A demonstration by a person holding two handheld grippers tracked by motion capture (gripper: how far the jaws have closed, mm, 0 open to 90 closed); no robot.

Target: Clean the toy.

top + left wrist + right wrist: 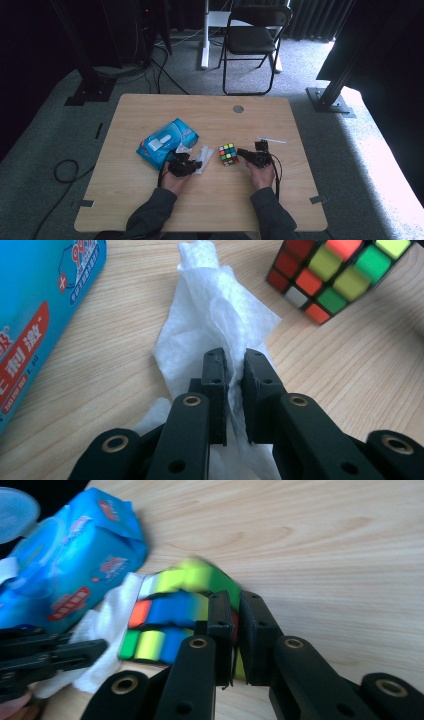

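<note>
A crumpled white wipe lies on the wooden table, and my left gripper is shut on its near end. From above, that gripper sits beside the wipe, just right of a blue wipes pack. A colourful puzzle cube stands at the table's middle. My right gripper points at the cube with its jaws shut and nothing between them. The cube looks blurred just behind the tips, and I cannot tell whether they touch it. In the high view the right gripper is right of the cube.
The blue pack has a white flip lid. A thin white strip lies behind the right hand. A round hole marks the table's far edge. A black folding chair stands beyond the table.
</note>
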